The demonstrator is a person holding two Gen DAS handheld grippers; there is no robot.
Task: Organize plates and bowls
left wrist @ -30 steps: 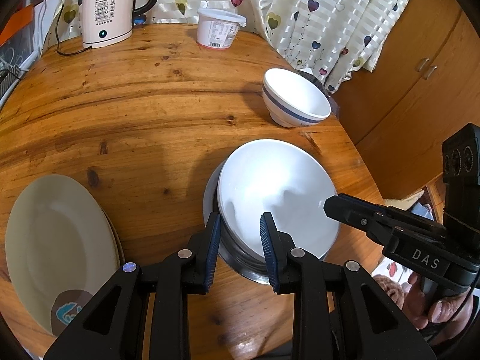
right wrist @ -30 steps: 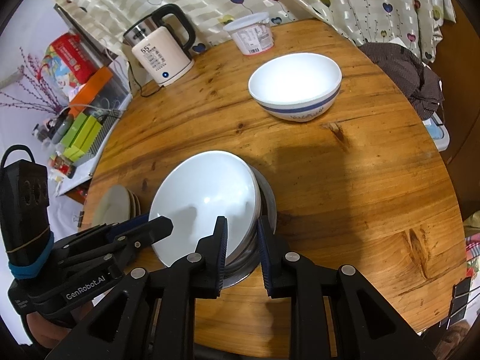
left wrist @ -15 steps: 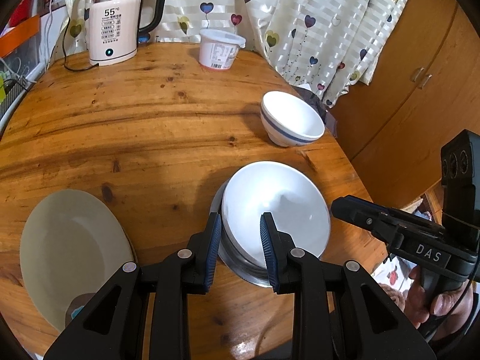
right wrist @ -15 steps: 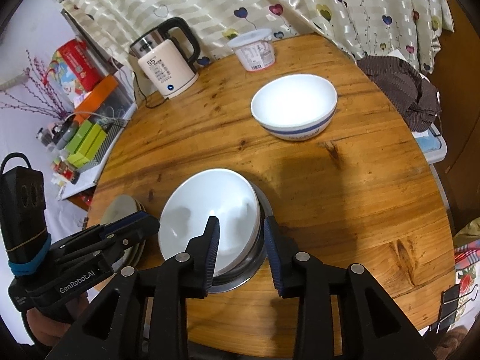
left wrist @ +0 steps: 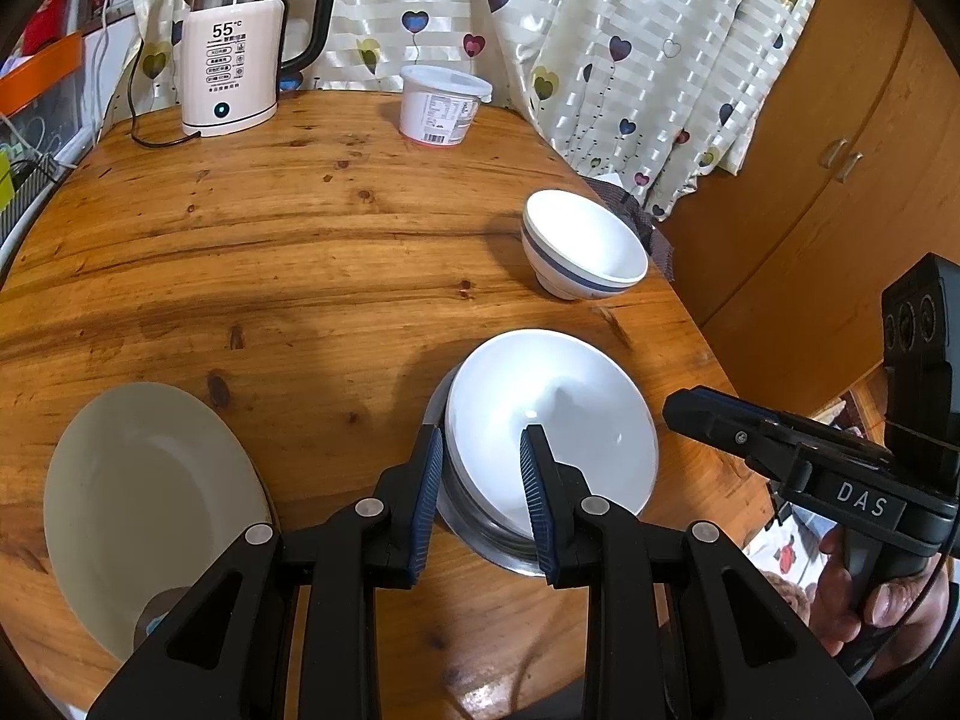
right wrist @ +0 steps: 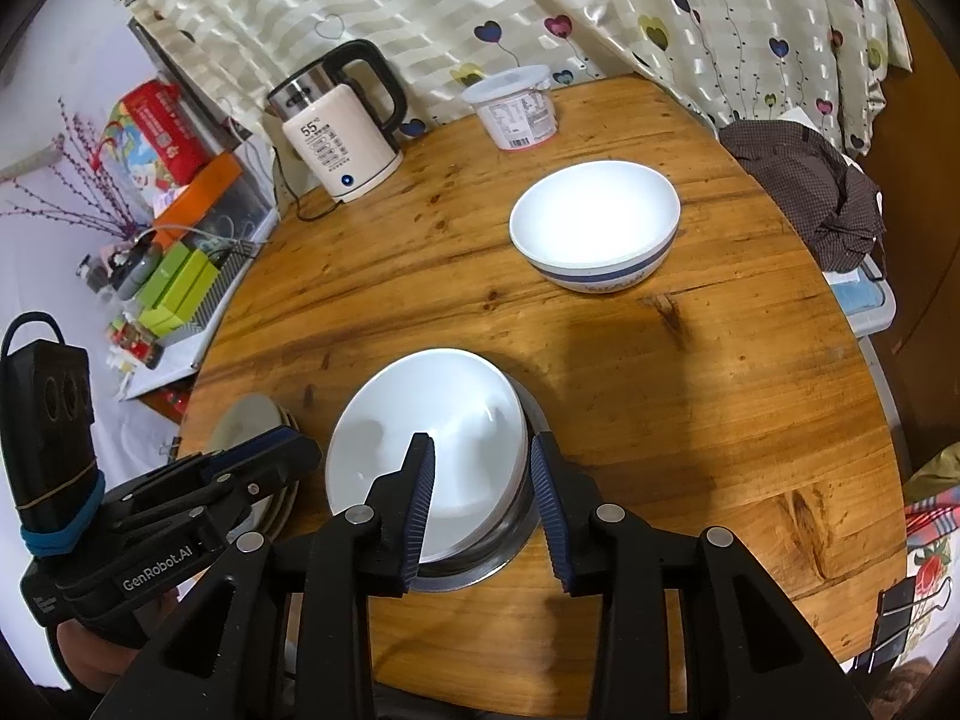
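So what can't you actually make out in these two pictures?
- Left wrist view: the cream plate's near rim, hidden by the left gripper.
- Right wrist view: the stacked plates, covered by that gripper's body.
- Both views: the steel dish, mostly hidden under the white bowl.
- The white tub's label, too small.

table (left wrist: 312, 264): glossy knotty wood | white bowl (left wrist: 552, 420): glossy glazed | under-bowl (left wrist: 480, 534): shiny metal

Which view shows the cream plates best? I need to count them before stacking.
The left wrist view: the cream plates face the camera, top one nearly whole, but the edges beneath barely show. The right wrist view gives only a sliver behind the left gripper, though several stacked rims show there.
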